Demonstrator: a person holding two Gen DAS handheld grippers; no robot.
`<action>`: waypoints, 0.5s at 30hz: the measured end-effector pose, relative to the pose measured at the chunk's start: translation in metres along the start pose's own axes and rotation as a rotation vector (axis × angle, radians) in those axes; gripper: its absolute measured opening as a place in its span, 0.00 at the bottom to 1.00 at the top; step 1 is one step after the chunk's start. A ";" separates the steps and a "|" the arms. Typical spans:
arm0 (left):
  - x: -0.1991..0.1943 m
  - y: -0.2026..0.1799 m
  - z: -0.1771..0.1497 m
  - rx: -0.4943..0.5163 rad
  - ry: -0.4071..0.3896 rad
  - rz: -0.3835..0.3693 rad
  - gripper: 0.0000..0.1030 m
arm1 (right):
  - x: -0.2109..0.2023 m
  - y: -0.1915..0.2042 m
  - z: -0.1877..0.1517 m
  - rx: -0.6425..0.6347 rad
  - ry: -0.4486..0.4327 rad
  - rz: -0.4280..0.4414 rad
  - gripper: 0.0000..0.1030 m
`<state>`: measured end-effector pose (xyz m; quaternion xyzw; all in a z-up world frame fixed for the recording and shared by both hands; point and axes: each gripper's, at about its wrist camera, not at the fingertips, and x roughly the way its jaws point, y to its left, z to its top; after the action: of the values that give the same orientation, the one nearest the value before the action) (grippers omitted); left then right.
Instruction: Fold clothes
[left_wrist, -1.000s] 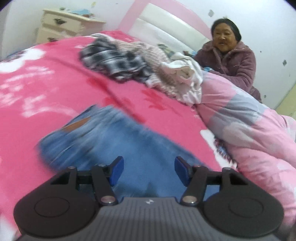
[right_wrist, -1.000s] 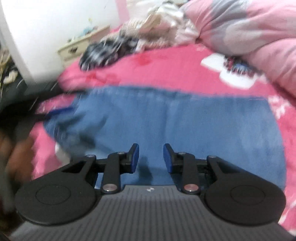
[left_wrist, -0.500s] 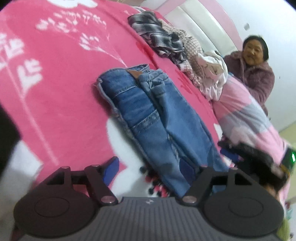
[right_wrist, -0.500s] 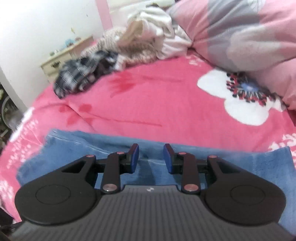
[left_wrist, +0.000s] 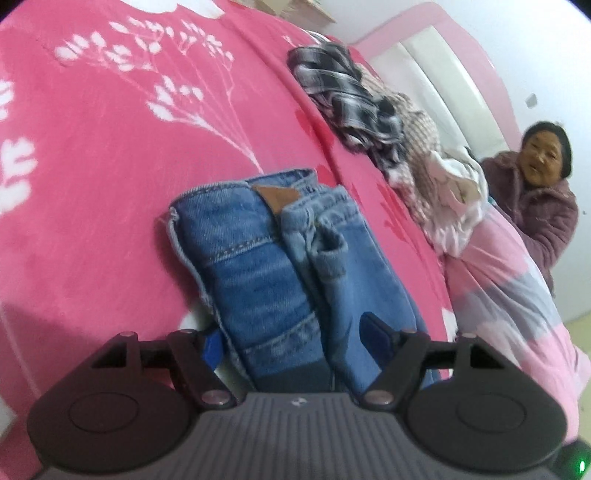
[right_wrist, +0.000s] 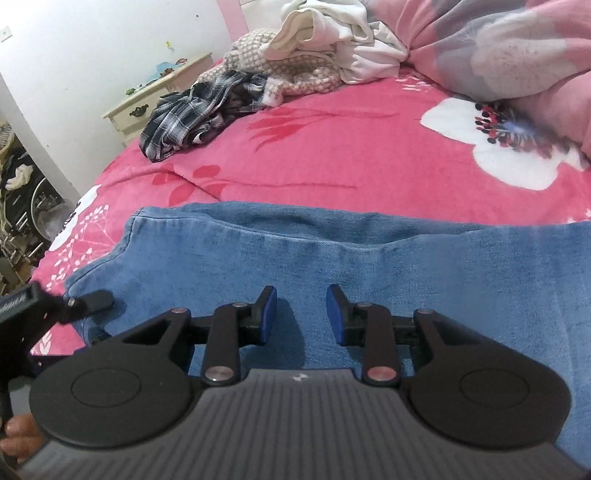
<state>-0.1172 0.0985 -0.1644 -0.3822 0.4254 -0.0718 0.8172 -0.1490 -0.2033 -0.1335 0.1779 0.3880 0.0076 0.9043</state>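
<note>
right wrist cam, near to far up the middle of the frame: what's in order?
right gripper → jeans → pink floral bedspread → beige knit garment → white garment

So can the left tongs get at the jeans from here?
Probably yes: the left tongs stand open astride the near end of the folded jeans, pads not pressing yet, and nothing lies between them.

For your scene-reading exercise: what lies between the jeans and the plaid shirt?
Only bare pink bedspread separates the jeans from the plaid shirt, seen in the right wrist view.
</note>
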 end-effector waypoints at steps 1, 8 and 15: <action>0.002 0.000 0.000 -0.025 -0.013 0.010 0.72 | -0.001 -0.001 0.000 0.004 -0.003 0.004 0.28; -0.002 -0.018 -0.011 -0.009 -0.126 0.129 0.51 | -0.007 -0.007 -0.010 0.004 -0.024 0.013 0.28; -0.023 -0.062 -0.018 0.237 -0.244 0.097 0.45 | -0.002 0.012 -0.024 -0.215 -0.038 -0.048 0.28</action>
<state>-0.1321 0.0557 -0.1129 -0.2682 0.3297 -0.0351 0.9045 -0.1659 -0.1850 -0.1429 0.0707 0.3719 0.0242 0.9253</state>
